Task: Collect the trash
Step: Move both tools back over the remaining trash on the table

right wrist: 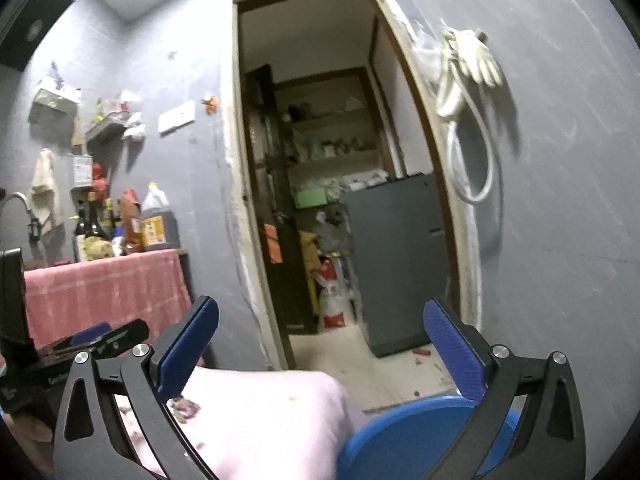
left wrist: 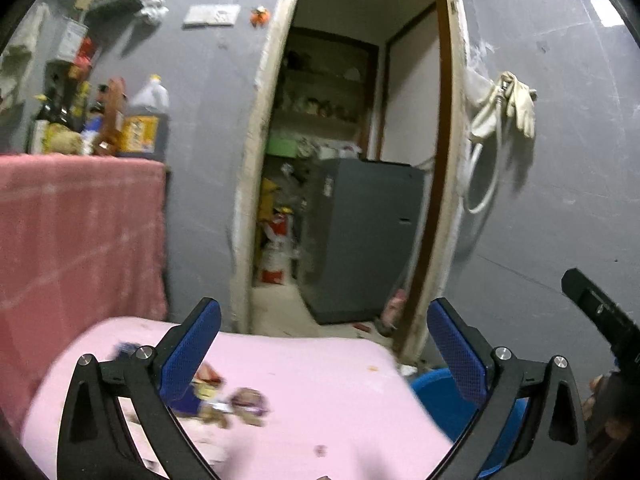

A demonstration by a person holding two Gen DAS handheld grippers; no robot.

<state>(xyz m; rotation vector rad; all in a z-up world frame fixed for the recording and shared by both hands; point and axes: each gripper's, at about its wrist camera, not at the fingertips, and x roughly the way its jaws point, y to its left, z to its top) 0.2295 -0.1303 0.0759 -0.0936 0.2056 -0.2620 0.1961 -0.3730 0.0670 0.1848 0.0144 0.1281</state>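
- Left claw [left wrist: 324, 344]: textured blue pads spread wide, empty.
- Right claw [right wrist: 320, 344]: likewise apart, empty.
- Crumpled glossy wrappers [left wrist: 224, 396] lie on the smooth pink counter [left wrist: 320, 400].
- Round blue plastic bin [right wrist: 412, 436] near right.

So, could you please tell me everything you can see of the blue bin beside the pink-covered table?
The blue bin looks like smooth, rounded plastic in a bright, even blue. Only its upper part shows, low in both wrist views, partly behind the right finger of each gripper. It stands on the pale floor before the doorway, right against the edge of the pink cloth, which overlaps it on its left. Whether it is open or lidded, and what it holds, cannot be told. Nothing grips it.
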